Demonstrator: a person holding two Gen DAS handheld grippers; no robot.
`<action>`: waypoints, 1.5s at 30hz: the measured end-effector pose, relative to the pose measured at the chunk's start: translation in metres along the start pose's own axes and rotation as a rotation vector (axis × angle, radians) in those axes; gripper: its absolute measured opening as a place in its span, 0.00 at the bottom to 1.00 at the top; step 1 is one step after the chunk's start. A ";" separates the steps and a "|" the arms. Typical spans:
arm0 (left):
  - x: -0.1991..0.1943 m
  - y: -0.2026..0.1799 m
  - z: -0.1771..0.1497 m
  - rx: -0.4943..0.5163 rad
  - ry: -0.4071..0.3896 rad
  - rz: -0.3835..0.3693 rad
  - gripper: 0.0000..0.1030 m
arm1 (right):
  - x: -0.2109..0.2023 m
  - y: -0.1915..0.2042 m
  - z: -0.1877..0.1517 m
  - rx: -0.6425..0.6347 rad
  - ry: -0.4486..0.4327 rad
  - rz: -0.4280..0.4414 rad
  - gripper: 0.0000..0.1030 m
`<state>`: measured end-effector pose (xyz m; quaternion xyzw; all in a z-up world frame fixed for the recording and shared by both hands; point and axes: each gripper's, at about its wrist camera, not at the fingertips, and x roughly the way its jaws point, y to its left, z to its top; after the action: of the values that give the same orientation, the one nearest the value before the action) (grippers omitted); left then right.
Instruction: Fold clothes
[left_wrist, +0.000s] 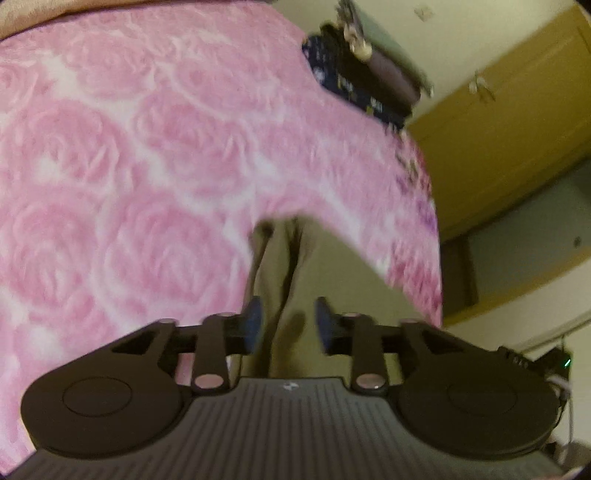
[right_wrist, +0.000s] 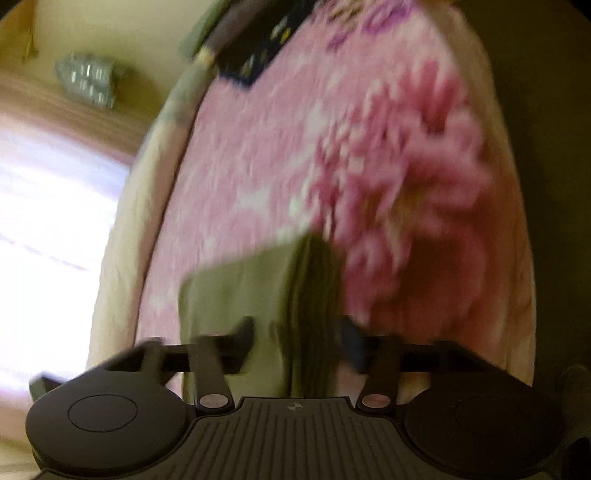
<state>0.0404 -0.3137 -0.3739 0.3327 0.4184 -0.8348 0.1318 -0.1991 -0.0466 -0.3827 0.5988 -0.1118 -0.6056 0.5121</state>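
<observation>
An olive-green garment (left_wrist: 288, 258) lies on a pink rose-patterned blanket (left_wrist: 129, 147). In the left wrist view my left gripper (left_wrist: 287, 325) is open, its blue-padded fingers on either side of the garment's folds, apart from the cloth. In the right wrist view the same garment (right_wrist: 258, 288) shows as a folded stack with a thick layered edge. My right gripper (right_wrist: 299, 341) is open around that edge. The right view is blurred by motion.
A dark blue patterned cloth (left_wrist: 343, 85) lies at the blanket's far edge, also in the right wrist view (right_wrist: 255, 55). A yellow-brown cupboard (left_wrist: 498, 129) stands past the bed. A bright window (right_wrist: 48, 221) is at left. The blanket's cream border (right_wrist: 122, 229) runs along the bed edge.
</observation>
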 end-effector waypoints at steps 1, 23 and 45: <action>0.003 -0.002 0.008 -0.005 -0.007 -0.002 0.38 | 0.003 -0.003 0.009 0.036 -0.009 0.013 0.56; 0.052 -0.042 0.017 0.137 -0.124 0.184 0.20 | 0.022 0.034 0.016 -0.254 -0.121 -0.288 0.35; 0.049 -0.095 -0.012 0.423 -0.029 0.186 0.03 | 0.050 0.068 -0.018 -0.682 -0.062 -0.362 0.38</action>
<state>-0.0378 -0.2433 -0.3537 0.3779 0.1994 -0.8929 0.1416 -0.1392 -0.1064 -0.3667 0.3854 0.1882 -0.7065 0.5630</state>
